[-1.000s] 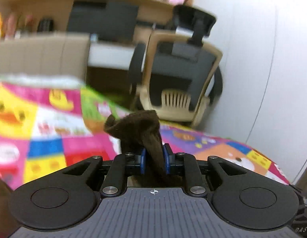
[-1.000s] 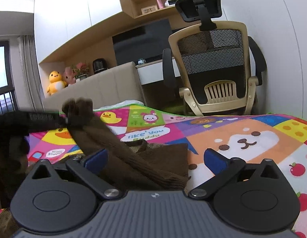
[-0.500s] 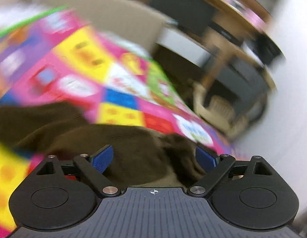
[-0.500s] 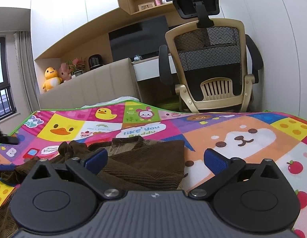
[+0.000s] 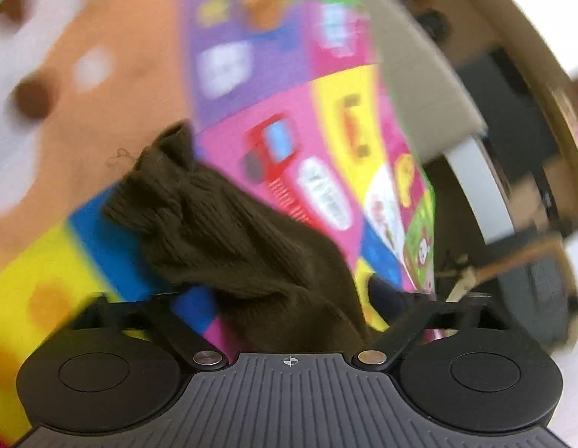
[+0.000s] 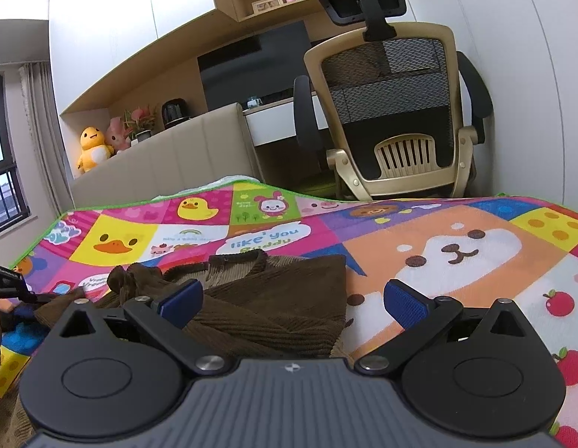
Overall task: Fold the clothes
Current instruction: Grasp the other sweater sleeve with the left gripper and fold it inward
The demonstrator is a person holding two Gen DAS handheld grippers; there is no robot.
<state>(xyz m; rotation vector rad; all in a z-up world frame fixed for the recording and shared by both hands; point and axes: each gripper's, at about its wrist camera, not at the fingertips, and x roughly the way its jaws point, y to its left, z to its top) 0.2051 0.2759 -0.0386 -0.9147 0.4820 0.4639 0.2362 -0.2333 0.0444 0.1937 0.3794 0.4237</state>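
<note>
A brown ribbed garment (image 6: 274,302) lies partly folded on the colourful play mat (image 6: 456,246). My right gripper (image 6: 290,300) is open and empty, low over the garment's near part. In the blurred left wrist view a bunched brown sleeve (image 5: 233,235) lies on the mat between the spread jaws of my left gripper (image 5: 289,302), which is open. The left gripper also shows at the left edge of the right wrist view (image 6: 7,280), next to the sleeve end (image 6: 121,280).
A beige mesh office chair (image 6: 397,112) stands beyond the mat's far edge. A padded beige headboard (image 6: 165,160), a desk with a dark monitor (image 6: 255,63) and soft toys (image 6: 91,145) are behind. A white wall is on the right.
My left gripper let go of the sleeve, opened wide and swung down and left over the mat. The raised sleeve dropped onto the mat. My right gripper barely moved.
</note>
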